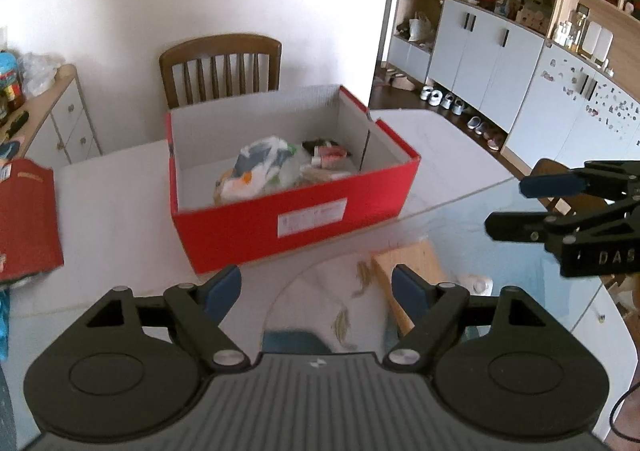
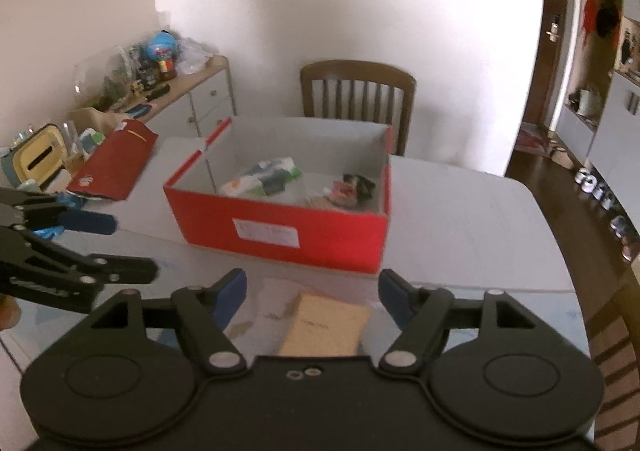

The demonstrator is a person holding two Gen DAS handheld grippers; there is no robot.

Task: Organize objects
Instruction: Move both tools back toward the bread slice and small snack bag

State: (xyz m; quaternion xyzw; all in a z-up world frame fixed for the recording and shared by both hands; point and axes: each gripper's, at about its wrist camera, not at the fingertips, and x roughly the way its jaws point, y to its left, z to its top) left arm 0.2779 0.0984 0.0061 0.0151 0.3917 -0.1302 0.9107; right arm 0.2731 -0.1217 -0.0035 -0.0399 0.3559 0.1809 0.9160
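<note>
An open red shoebox [image 1: 304, 211] [image 2: 280, 227] stands on the white table [image 1: 120, 211] [image 2: 460, 219]. Inside it lie a crumpled plastic bag [image 1: 260, 167] [image 2: 264, 179] and a small red and black item [image 1: 328, 153] [image 2: 352, 187]. The box's red lid [image 1: 24, 219] [image 2: 116, 159] lies flat to the left. My left gripper [image 1: 316, 287] [image 2: 134, 247] is open and holds nothing, just short of the box's near wall. Beside it, my right gripper [image 2: 312, 283] [image 1: 508, 205] is also open with nothing between its fingers.
A wooden chair [image 1: 220, 67] [image 2: 358, 91] stands behind the table. A cluttered sideboard [image 1: 60, 111] [image 2: 192, 91] lines the left wall, with tall cabinets [image 1: 500, 51] at the right. Through the table's near glass part a tan flat thing [image 2: 328, 327] [image 1: 408, 271] shows below.
</note>
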